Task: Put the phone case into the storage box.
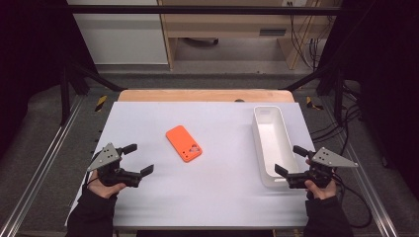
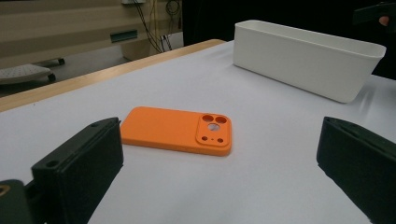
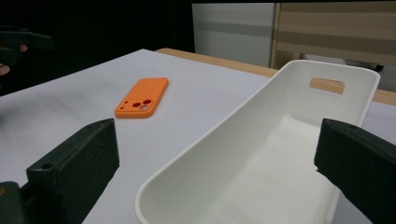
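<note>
A flat orange phone case with a raised camera block pierced by round holes (image 1: 184, 143) lies face down on the white-topped desk (image 1: 217, 197), a little left of the middle. To its right, well apart from it, stands a long white plastic bin with rounded corners and a slot handle in its far end wall (image 1: 285, 129); it runs from near to far along the right part of the desk and is empty inside.

The left claw (image 1: 139, 159) sits at the near left of the desk, held in the person's left hand (image 1: 103, 186). Its two black jaws stand wide apart, released, with nothing between them. In the left gripper view (image 2: 219, 168) the orange case lies flat just beyond the gap between the jaws, camera block to the right, and the white bin stands farther off at the upper right.

The right claw (image 1: 289, 160) is at the near right, held in the person's right hand (image 1: 321, 188), just beside the near end of the bin. Its jaws are likewise spread and hold nothing. In the right gripper view (image 3: 217, 163) the bin's near rim and hollow lie between and beyond the jaws, and the orange case rests farther off on the left.

A strip of bare wood (image 1: 205, 95) shows along the desk's far edge.
</note>
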{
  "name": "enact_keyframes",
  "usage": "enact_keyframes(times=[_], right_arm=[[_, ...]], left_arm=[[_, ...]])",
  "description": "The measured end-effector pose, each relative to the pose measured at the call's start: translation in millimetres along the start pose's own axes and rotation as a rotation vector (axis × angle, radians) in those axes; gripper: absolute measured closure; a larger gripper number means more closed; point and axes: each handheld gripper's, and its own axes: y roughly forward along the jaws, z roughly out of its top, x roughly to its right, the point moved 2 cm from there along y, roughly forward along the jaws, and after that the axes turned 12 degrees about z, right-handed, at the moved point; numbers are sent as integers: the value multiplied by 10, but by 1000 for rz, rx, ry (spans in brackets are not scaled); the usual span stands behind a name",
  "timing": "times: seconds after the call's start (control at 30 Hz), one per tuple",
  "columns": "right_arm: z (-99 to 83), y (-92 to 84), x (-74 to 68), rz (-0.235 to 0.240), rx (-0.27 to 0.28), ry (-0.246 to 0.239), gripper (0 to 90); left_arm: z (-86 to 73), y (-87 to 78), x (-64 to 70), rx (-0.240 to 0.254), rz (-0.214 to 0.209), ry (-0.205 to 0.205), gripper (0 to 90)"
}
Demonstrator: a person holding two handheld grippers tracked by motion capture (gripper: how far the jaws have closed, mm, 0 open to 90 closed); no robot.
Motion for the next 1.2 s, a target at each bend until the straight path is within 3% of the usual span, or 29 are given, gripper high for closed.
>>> enact_keyframes(times=[0.93,1.2], right_arm=[[17,-3,-13,-1,2,-8,4],[12,3,-10,-1,-4,-12,4]], left_arm=[[191,168,92,-23,42,12,0],[238,210,114,-27,37,18,1]])
